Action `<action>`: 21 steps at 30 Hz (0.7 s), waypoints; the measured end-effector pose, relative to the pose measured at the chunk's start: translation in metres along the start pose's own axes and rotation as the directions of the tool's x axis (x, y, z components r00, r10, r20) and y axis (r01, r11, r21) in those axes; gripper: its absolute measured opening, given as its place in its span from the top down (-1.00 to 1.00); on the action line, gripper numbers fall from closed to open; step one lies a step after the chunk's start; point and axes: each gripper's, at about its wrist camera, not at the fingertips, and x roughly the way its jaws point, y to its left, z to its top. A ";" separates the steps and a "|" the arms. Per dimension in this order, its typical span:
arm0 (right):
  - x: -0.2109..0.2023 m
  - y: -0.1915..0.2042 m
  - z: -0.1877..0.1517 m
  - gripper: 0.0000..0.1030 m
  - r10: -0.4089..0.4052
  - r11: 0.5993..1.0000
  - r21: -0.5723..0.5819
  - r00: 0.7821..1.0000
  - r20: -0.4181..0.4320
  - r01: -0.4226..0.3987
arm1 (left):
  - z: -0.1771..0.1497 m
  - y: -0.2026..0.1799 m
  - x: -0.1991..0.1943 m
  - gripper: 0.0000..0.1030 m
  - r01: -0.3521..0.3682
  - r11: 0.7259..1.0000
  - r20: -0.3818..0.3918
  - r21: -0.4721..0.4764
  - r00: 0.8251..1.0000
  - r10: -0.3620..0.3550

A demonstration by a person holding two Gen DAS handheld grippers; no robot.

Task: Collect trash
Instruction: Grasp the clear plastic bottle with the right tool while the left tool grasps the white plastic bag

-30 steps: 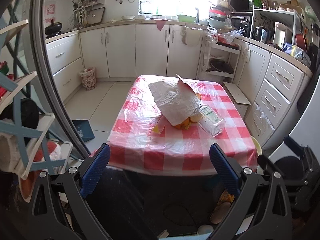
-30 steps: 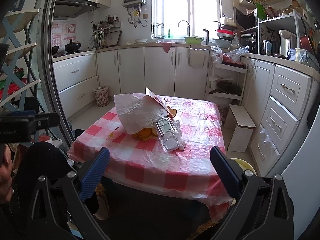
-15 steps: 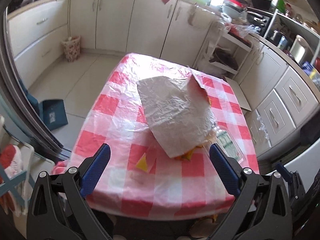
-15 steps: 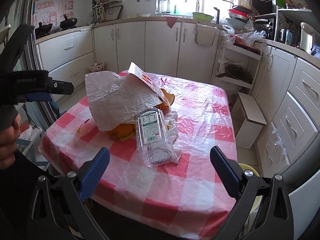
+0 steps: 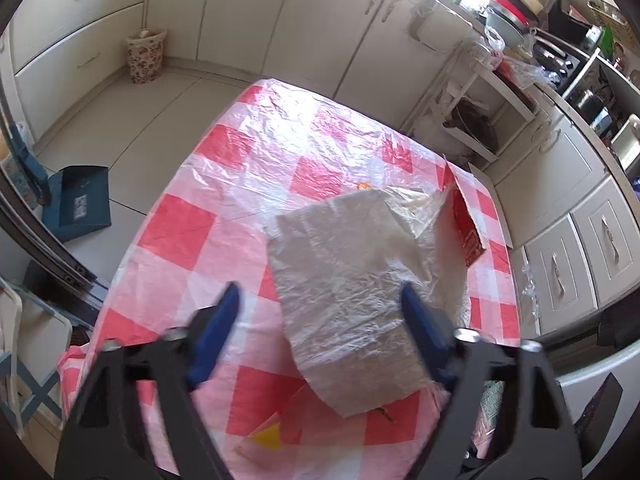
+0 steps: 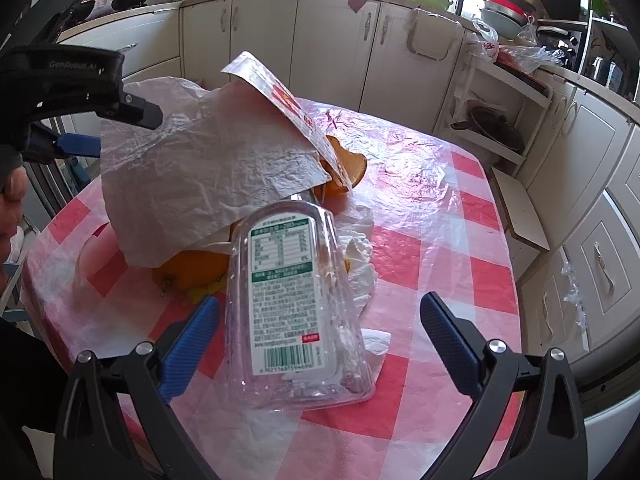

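Observation:
A pile of trash lies on the red-checked table (image 5: 180, 224). A crumpled white paper sheet (image 5: 352, 292) covers it, with a red-printed wrapper (image 5: 464, 220) sticking up at its right. My left gripper (image 5: 320, 320) is open just above the sheet's near part. In the right wrist view the sheet (image 6: 200, 168) lies over orange peels (image 6: 192, 268) and the wrapper (image 6: 280, 96). A clear plastic bottle (image 6: 288, 300) with a green-white label lies on its side between the open fingers of my right gripper (image 6: 316, 328). White tissue (image 6: 360, 268) lies beside the bottle.
A flowered waste basket (image 5: 146, 56) stands on the floor by the far cabinets. A blue dustpan (image 5: 78, 204) lies on the floor left of the table. Cabinets and drawers (image 5: 592, 248) run along the right. A yellow scrap (image 5: 268, 438) lies on the table's near edge.
Both grippers have moved forward over the table. The left one now hovers over the paper sheet, and the right one has come up around the bottle.

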 end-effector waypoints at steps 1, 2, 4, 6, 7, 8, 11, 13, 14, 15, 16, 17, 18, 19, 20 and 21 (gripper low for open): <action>0.000 -0.003 -0.001 -0.65 0.028 1.000 0.011 1.000 0.003 -0.028 | -0.001 -0.003 -0.001 0.33 0.007 1.000 -0.008 0.010 1.000 -0.006; 0.000 -0.006 -0.001 -0.39 0.059 0.998 0.025 0.998 -0.001 -0.059 | -0.002 -0.004 -0.002 0.48 -0.003 1.000 -0.007 0.023 1.000 0.003; 0.002 -0.014 -0.002 -0.14 0.132 0.989 0.077 0.991 -0.021 -0.130 | -0.003 -0.007 -0.007 0.61 -0.010 0.999 0.010 0.040 1.000 0.010; 0.001 -0.022 -0.003 -0.13 0.191 0.972 0.140 0.981 -0.011 -0.188 | -0.004 -0.007 -0.018 0.65 0.009 0.999 0.032 0.039 0.999 -0.010; 0.000 -0.026 -0.004 -0.12 0.222 0.961 0.168 0.975 -0.006 -0.218 | -0.005 -0.006 -0.023 0.66 0.031 0.999 0.039 0.038 0.999 -0.032; -0.002 -0.030 -0.005 -0.11 0.255 0.947 0.200 0.967 0.007 -0.251 | -0.006 -0.005 -0.029 0.66 0.059 0.997 0.051 0.039 0.997 -0.061; -0.009 -0.036 -0.006 -0.08 0.322 0.910 0.259 0.946 0.044 -0.322 | -0.010 -0.005 -0.052 0.66 0.136 0.989 0.098 0.061 0.985 -0.141; -0.013 -0.041 -0.009 -0.08 0.358 0.884 0.296 0.931 0.067 -0.361 | -0.014 -0.005 -0.069 0.67 0.170 0.981 0.132 0.090 0.974 -0.181; -0.015 -0.043 -0.008 -0.08 0.372 0.873 0.311 0.925 0.076 -0.376 | -0.016 -0.005 -0.077 0.67 0.184 0.977 0.148 0.103 0.969 -0.198; -0.017 -0.045 -0.009 -0.08 0.384 0.861 0.326 0.919 0.086 -0.391 | -0.017 -0.005 -0.086 0.67 0.204 0.972 0.163 0.118 0.961 -0.221; -0.019 -0.047 -0.011 -0.07 0.394 0.848 0.344 0.914 0.096 -0.402 | -0.019 -0.004 -0.093 0.67 0.217 0.968 0.174 0.127 0.956 -0.237; -0.021 -0.050 -0.012 -0.07 0.403 0.838 0.357 0.909 0.106 -0.413 | -0.021 -0.003 -0.100 0.67 0.226 0.965 0.189 0.131 0.950 -0.248; -0.023 -0.052 -0.014 -0.07 0.407 0.829 0.370 0.906 0.116 -0.419 | -0.022 -0.001 -0.105 0.67 0.233 0.963 0.200 0.133 0.946 -0.256; -0.025 -0.055 -0.016 -0.07 0.403 0.825 0.380 0.907 0.124 -0.419 | -0.023 0.002 -0.111 0.67 0.239 0.962 0.212 0.132 0.941 -0.263; -0.027 -0.057 -0.017 -0.07 0.401 0.822 0.388 0.907 0.129 -0.418 | -0.024 0.005 -0.116 0.67 0.241 0.962 0.222 0.126 0.938 -0.264; -0.029 -0.061 -0.018 -0.07 0.396 0.818 0.397 0.908 0.137 -0.417 | -0.025 0.009 -0.120 0.67 0.243 0.963 0.231 0.114 0.936 -0.264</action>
